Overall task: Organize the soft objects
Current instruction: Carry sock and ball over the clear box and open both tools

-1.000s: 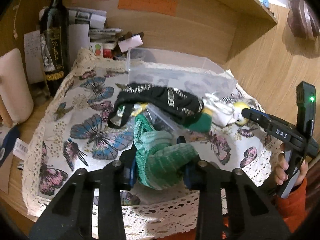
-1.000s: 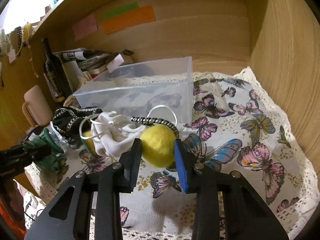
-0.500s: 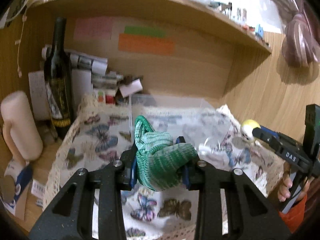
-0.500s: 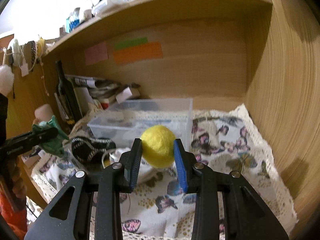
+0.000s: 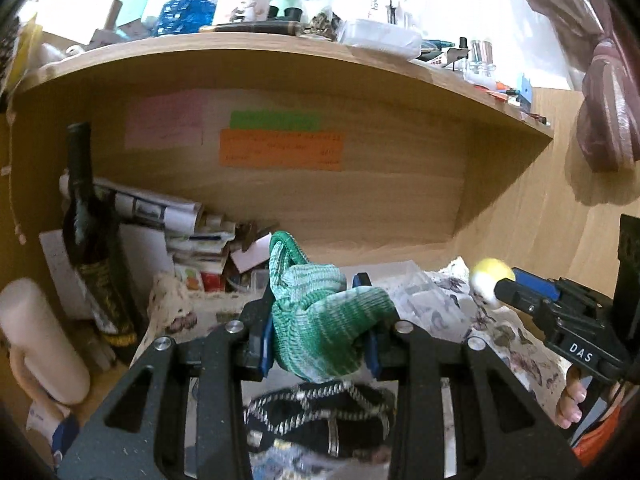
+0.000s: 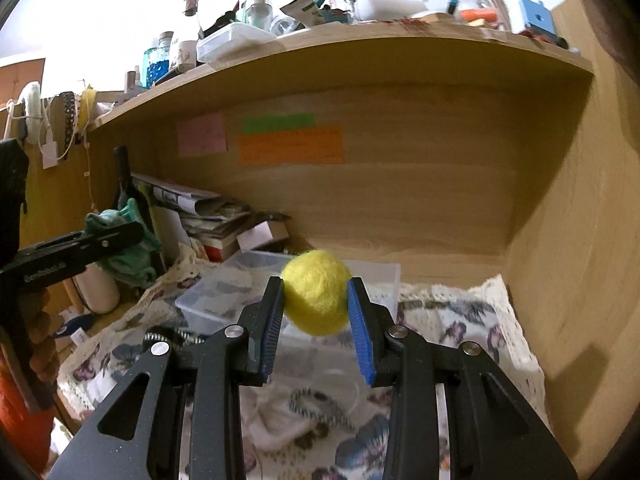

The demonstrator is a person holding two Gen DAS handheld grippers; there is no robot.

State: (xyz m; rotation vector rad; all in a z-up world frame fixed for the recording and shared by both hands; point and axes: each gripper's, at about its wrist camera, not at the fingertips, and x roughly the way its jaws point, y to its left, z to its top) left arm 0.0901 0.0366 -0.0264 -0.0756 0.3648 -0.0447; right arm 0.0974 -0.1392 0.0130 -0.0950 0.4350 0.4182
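The left gripper pinches a green knit cloth. The right gripper pinches a yellow felt ball, near the clear bin.

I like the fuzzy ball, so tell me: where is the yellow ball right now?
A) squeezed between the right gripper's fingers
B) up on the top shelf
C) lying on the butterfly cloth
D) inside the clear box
A: the yellow ball sits pinched in the right gripper, held up above the clear box.

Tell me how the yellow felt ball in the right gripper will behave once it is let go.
The yellow felt ball looks fuzzy and light, so it likely drops softly. Being round, it may roll on the cloth unless released over the clear bin.
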